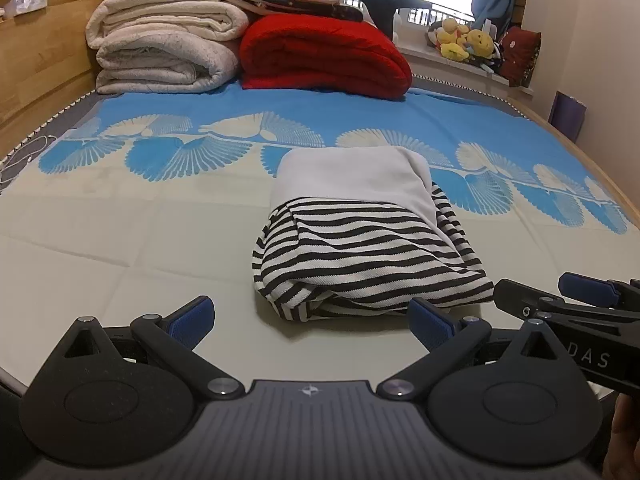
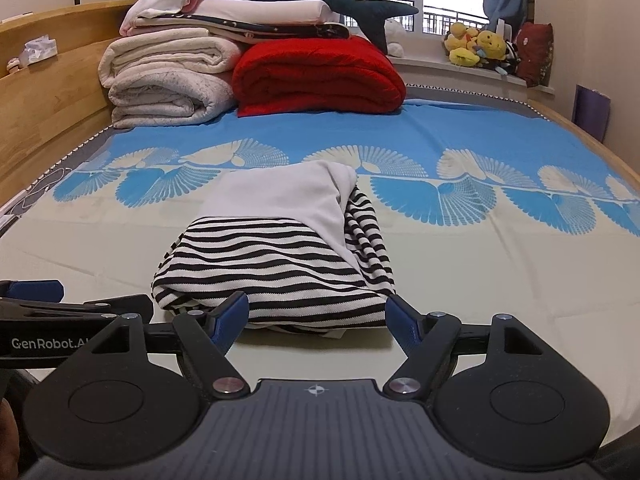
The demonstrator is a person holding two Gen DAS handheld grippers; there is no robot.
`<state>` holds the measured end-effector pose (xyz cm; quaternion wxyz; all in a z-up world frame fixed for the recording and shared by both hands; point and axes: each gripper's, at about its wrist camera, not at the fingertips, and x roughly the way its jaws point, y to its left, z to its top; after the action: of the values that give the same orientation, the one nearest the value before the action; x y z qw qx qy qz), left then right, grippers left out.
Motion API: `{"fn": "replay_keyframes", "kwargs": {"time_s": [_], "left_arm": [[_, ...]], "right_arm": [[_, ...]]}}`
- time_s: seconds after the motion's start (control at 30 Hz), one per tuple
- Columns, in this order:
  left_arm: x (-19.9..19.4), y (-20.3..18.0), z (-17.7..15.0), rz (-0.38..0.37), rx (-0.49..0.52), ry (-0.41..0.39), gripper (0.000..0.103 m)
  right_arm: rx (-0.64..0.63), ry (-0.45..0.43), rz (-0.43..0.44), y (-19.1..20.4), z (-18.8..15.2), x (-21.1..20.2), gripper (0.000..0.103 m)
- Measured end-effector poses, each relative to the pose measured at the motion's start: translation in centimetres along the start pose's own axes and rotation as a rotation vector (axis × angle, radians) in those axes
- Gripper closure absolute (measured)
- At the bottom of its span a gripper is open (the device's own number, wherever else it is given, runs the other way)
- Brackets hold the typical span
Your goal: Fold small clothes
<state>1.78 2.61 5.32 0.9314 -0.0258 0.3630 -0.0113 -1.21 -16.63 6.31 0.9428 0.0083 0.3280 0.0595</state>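
Note:
A small black-and-white striped garment (image 1: 360, 256) (image 2: 272, 268) lies folded into a compact bundle on the bed, with a plain white part (image 1: 352, 178) (image 2: 280, 192) on its far half. My left gripper (image 1: 312, 320) stands open just short of the bundle's near left corner, with nothing between its blue pads. My right gripper (image 2: 318, 318) is open too, its fingers (image 2: 230, 316) flanking the bundle's near edge without gripping it. The right gripper (image 1: 576, 300) also shows at the right edge of the left wrist view, and the left gripper (image 2: 60, 308) at the left edge of the right wrist view.
The bed cover (image 1: 120, 232) (image 2: 500, 272) is cream with a blue fan pattern. Stacked white blankets (image 1: 160, 52) (image 2: 168, 80), a red quilt (image 1: 324, 56) (image 2: 316, 76) and a plush shark (image 2: 312, 0) sit at the far end. A wooden bed frame (image 1: 36, 64) runs left; toys (image 2: 476, 46) line the sill.

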Motion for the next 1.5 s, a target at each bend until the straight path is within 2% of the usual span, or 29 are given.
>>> {"fn": "replay_keyframes", "kwargs": {"time_s": [1.5], "left_arm": [[-0.26, -0.05, 0.07, -0.009, 0.000, -0.004, 0.001]], "right_arm": [[0.011, 0.010, 0.003, 0.20, 0.03, 0.22, 0.027]]}}
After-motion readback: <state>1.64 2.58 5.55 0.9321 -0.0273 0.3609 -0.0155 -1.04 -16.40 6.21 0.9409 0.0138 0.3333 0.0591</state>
